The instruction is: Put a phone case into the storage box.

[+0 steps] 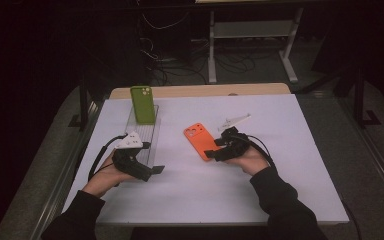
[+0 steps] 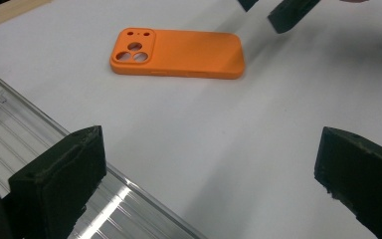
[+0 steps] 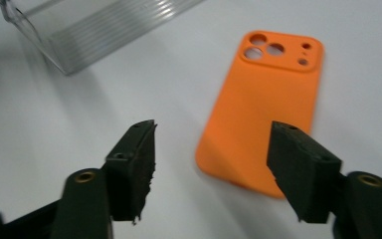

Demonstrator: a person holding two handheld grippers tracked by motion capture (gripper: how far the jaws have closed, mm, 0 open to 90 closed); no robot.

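**One case racked, orange case next**

Your green case (image 1: 143, 104) already stands upright in the far end of the clear rack (image 1: 150, 136), at about 11 o'clock from the table's middle — that part looks done. The orange case (image 1: 199, 140) lies flat on the white table (image 1: 290, 165), camera holes facing up, just right of centre and well apart from the rack.

Your right gripper (image 3: 211, 164) sits at the case's near end, around 5 o'clock from it. Its jaws stand partly open with nothing between them; the right gripper view shows the case's near edge just beyond the tips — no pad touches it. Your left gripper (image 2: 209, 169) rests at the rack's near end, about 8 o'clock from centre, jaws wide and empty, one jaw over the rack's rim.

By my reading, what remains is the grab itself: close on the orange case, lift it, and stand it in a free slot nearer you than the green one.
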